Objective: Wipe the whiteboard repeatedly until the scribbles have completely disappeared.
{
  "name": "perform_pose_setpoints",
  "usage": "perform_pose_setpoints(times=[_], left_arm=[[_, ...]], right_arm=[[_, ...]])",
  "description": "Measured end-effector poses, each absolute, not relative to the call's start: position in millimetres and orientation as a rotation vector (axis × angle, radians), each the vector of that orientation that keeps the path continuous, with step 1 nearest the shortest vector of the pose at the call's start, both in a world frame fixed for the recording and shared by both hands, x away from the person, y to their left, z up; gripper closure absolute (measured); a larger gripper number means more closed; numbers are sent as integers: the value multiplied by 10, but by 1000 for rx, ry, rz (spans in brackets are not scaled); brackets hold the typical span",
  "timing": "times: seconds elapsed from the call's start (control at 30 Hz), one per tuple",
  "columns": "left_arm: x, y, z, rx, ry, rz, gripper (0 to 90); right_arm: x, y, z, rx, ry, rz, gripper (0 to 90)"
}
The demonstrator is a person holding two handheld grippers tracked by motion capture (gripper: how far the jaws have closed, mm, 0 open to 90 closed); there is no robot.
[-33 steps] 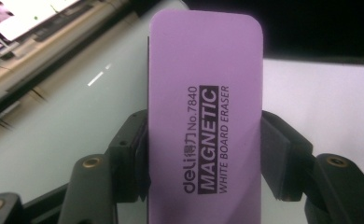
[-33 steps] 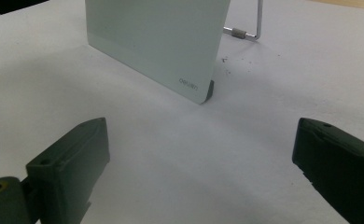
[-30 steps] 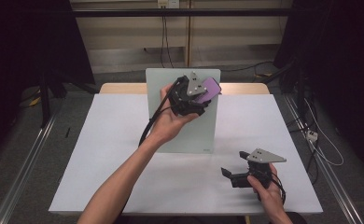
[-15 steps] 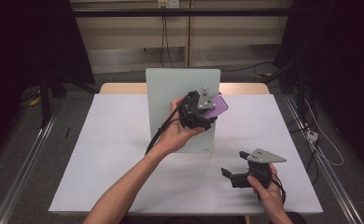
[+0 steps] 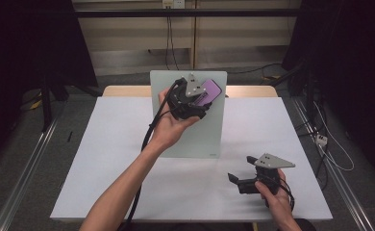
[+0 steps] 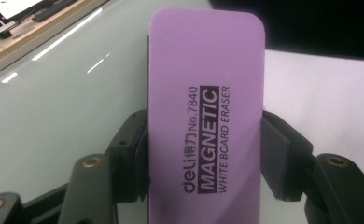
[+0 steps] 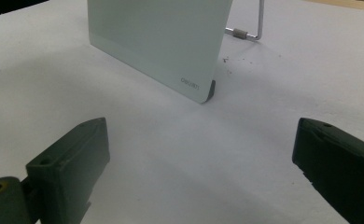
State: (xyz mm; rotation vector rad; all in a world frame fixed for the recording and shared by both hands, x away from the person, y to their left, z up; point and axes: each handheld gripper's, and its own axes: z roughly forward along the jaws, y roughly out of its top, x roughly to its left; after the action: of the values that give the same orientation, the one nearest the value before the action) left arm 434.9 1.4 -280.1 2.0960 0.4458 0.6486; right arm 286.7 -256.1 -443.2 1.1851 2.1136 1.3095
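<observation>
A pale green glass whiteboard (image 5: 195,132) stands tilted on the white table (image 5: 104,159). My left gripper (image 5: 201,98) is shut on a purple magnetic whiteboard eraser (image 5: 209,91), held against the board's upper part near its top right corner. In the left gripper view the eraser (image 6: 208,112) sits upright between both jaws, with the board (image 6: 54,107) behind it. My right gripper (image 5: 238,179) rests low at the table's front right, open with nothing between its jaws. In the right gripper view the board's lower corner (image 7: 189,70) lies ahead of that gripper (image 7: 201,168).
A metal wire stand (image 7: 250,28) props the board from behind. A wooden table edge (image 5: 253,90) shows beyond the white surface. Cables (image 5: 330,139) trail on the floor at the right. Dark curtains flank the scene.
My left gripper has carried the eraser across the board, first rightward and down, then back up toward the top edge. The right gripper has stayed put.
</observation>
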Motion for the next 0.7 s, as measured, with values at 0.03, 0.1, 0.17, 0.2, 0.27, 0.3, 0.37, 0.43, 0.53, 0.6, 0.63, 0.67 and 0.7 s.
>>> perform_pose_setpoints(times=[0.03, 0.1, 0.17, 0.2, 0.27, 0.3, 0.37, 0.43, 0.53, 0.6, 0.63, 0.67, 0.7], left_arm=[[4347, 41, -2804, 2096, 448, 652, 410], [4345, 106, -2822, 2094, 450, 663, 410], [4344, 186, -2854, 2089, 452, 660, 410], [4342, 228, -2873, 2083, 456, 659, 410], [4326, 316, -2925, 2079, 462, 660, 410], [4315, 361, -2953, 2084, 466, 664, 410], [4294, 449, -3013, 2090, 463, 669, 409], [4281, 542, -3062, 2091, 470, 675, 409], [4270, 679, -3104, 2073, 498, 681, 409], [4268, 772, -3118, 2051, 523, 689, 409], [4268, 821, -3121, 2036, 541, 689, 409], [4271, 871, -3121, 2021, 558, 688, 409], [4274, 927, -3114, 2005, 577, 690, 409]], right_arm=[[2868, -2562, -4432, 1187, 2112, 1309, 39], [2870, -2564, -4433, 1186, 2112, 1309, 39], [2865, -2563, -4431, 1183, 2114, 1310, 39], [2863, -2562, -4431, 1184, 2115, 1310, 39], [2866, -2564, -4432, 1185, 2113, 1309, 39], [2867, -2564, -4432, 1188, 2112, 1310, 39], [2869, -2561, -4433, 1190, 2113, 1308, 39], [2873, -2559, -4435, 1188, 2113, 1306, 39], [2878, -2554, -4437, 1188, 2114, 1305, 39], [2876, -2549, -4437, 1186, 2115, 1305, 39], [2875, -2548, -4437, 1184, 2116, 1307, 39], [2874, -2548, -4437, 1183, 2116, 1306, 39], [2874, -2549, -4437, 1183, 2116, 1305, 39]])
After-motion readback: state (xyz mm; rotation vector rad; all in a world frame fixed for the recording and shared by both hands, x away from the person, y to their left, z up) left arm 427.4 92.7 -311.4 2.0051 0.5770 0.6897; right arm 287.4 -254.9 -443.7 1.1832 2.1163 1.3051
